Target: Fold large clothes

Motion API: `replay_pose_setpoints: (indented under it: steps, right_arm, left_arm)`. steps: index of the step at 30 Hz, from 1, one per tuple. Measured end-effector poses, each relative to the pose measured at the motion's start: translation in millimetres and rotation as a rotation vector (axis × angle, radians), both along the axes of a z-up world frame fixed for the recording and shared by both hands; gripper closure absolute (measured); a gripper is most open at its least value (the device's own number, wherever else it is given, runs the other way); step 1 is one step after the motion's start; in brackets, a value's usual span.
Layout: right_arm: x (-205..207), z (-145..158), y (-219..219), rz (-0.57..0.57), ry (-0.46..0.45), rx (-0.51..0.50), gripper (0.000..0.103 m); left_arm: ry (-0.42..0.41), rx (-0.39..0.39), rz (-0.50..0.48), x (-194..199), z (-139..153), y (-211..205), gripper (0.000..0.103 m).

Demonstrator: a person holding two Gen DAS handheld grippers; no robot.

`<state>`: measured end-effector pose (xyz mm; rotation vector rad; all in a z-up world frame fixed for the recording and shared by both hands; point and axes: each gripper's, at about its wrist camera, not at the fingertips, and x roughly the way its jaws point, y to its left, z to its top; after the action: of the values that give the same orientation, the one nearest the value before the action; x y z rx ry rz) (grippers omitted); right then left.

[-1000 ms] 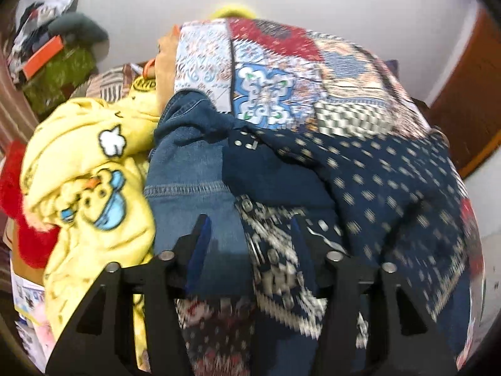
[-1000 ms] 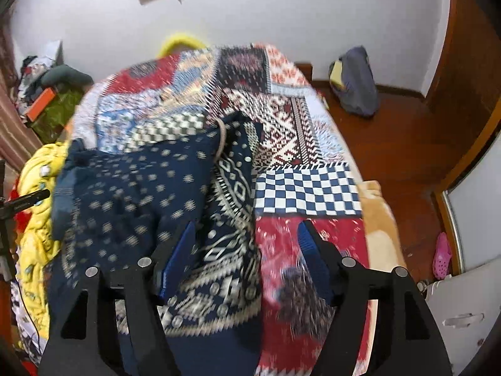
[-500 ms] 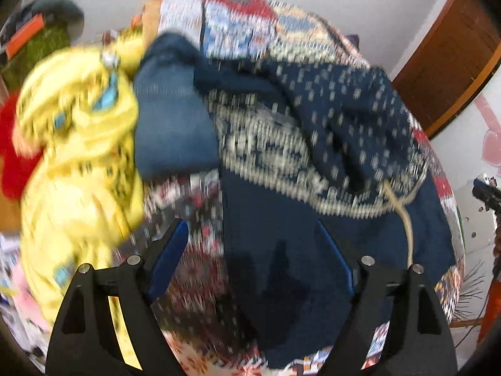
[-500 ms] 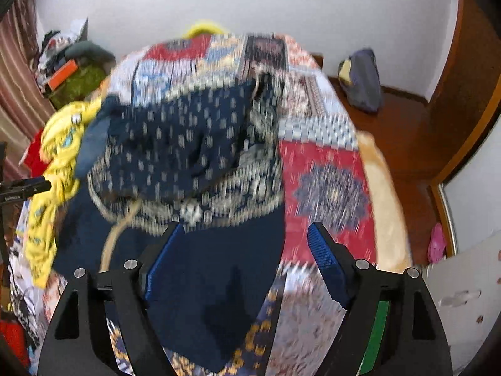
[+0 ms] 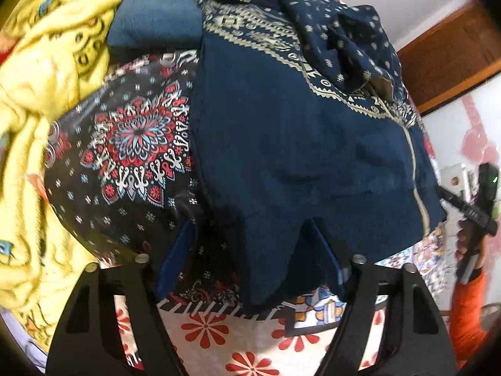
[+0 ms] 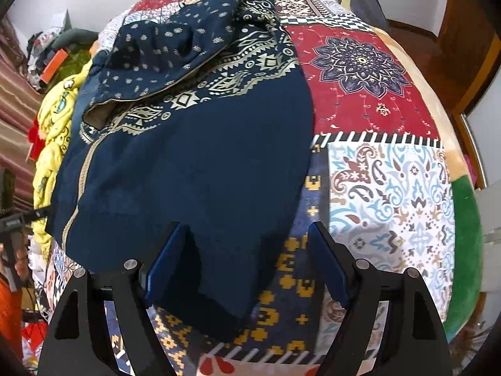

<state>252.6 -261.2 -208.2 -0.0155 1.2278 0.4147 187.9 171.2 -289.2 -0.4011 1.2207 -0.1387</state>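
Note:
A large navy garment [image 5: 297, 144] with a gold patterned band lies spread on the patchwork bedspread [image 6: 375, 169]; it also shows in the right wrist view [image 6: 194, 163]. Its far part is bunched and folded over [image 6: 175, 40]. My left gripper [image 5: 250, 250] is open, its jaws astride the garment's near left corner. My right gripper [image 6: 247, 266] is open, its jaws astride the near right corner. Neither is closed on the cloth.
A yellow cartoon-print blanket [image 5: 40, 94] and a denim piece [image 5: 156, 22] lie heaped at the left of the bed. A dark mandala-print cloth [image 5: 125, 150] lies under the garment's left edge. A wooden door [image 5: 454, 50] stands far right. The bed's right edge [image 6: 463, 213] drops off.
Both grippers have pulled back from the far bunched part to the garment's near edge and opened wider. The navy body now lies spread flat toward me.

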Motion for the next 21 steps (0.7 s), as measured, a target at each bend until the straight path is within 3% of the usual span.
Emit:
replay_pose_setpoints:
  steps: [3, 5, 6, 8, 9, 10, 13, 21]
  right_arm:
    - [0, 0, 5, 0.026, -0.004, 0.048, 0.025]
    - [0, 0, 10, 0.043, -0.020, 0.067, 0.042]
    - [0, 0, 12, 0.048, -0.027, 0.064, 0.046]
    - [1, 1, 13, 0.055, -0.032, 0.085, 0.068]
    - [2, 1, 13, 0.059, -0.024, 0.102, 0.073]
    - [3, 2, 13, 0.059, -0.019, 0.114, 0.080]
    - [5, 9, 18, 0.070, -0.038, 0.117, 0.089]
    - [11, 50, 20, 0.086, -0.146, 0.171, 0.091]
  left_arm:
    - [-0.027, 0.062, -0.013, -5, 2, -8, 0.045]
    - [-0.036, 0.121, -0.013, -7, 5, -9, 0.068]
    - [-0.035, 0.141, -0.014, -9, 4, -8, 0.073]
    - [-0.041, 0.158, -0.011, -13, 7, -5, 0.083]
    - [-0.044, 0.162, -0.008, -14, 9, -4, 0.088]
    - [-0.052, 0.148, -0.013, -16, 12, -4, 0.101]
    - [-0.090, 0.148, -0.016, -18, 26, -3, 0.101]
    - [-0.215, 0.100, 0.031, 4, 72, -2, 0.102]
